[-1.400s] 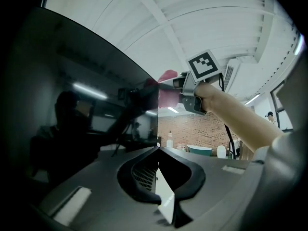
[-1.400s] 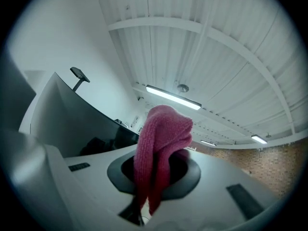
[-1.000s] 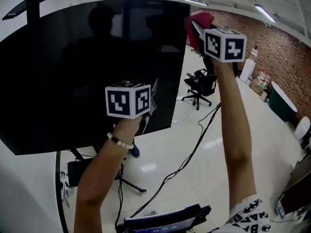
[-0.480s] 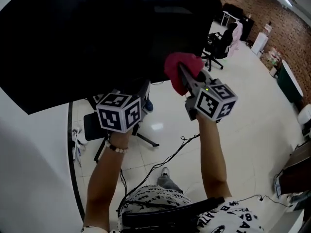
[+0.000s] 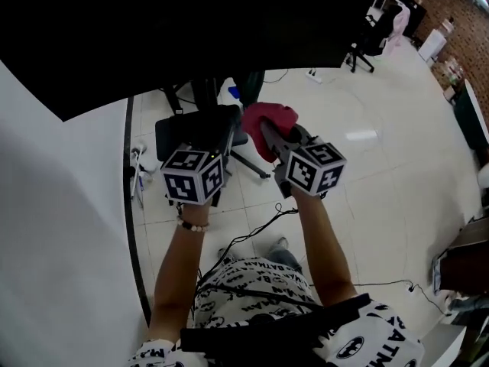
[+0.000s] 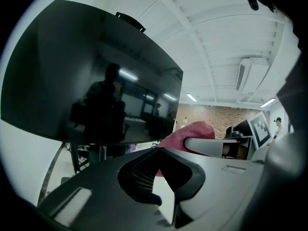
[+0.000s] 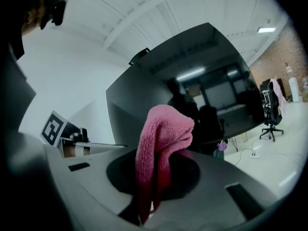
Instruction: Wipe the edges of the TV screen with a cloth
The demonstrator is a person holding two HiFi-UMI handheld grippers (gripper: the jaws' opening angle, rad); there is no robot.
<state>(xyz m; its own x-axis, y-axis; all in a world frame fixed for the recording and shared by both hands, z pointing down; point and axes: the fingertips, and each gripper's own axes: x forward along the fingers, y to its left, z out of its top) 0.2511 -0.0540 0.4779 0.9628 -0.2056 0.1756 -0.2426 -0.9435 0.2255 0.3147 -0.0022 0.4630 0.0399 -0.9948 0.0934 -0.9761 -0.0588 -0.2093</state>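
Observation:
The black TV screen fills the top of the head view; its bottom edge runs just above both grippers. My right gripper is shut on a pink cloth, which bunches up out of its jaws below the screen and apart from it. My left gripper sits beside it on the left, jaws together with nothing between them. From the left gripper view, the cloth appears to the right, with the screen ahead.
The TV's stand and dark base stand right under the grippers. Cables trail over the pale floor. A white wall lies at the left. An office chair stands at the back right.
Both grippers have come down from the screen's upper right corner to below its bottom edge, the cloth still held in the right one. The head view has tilted down.

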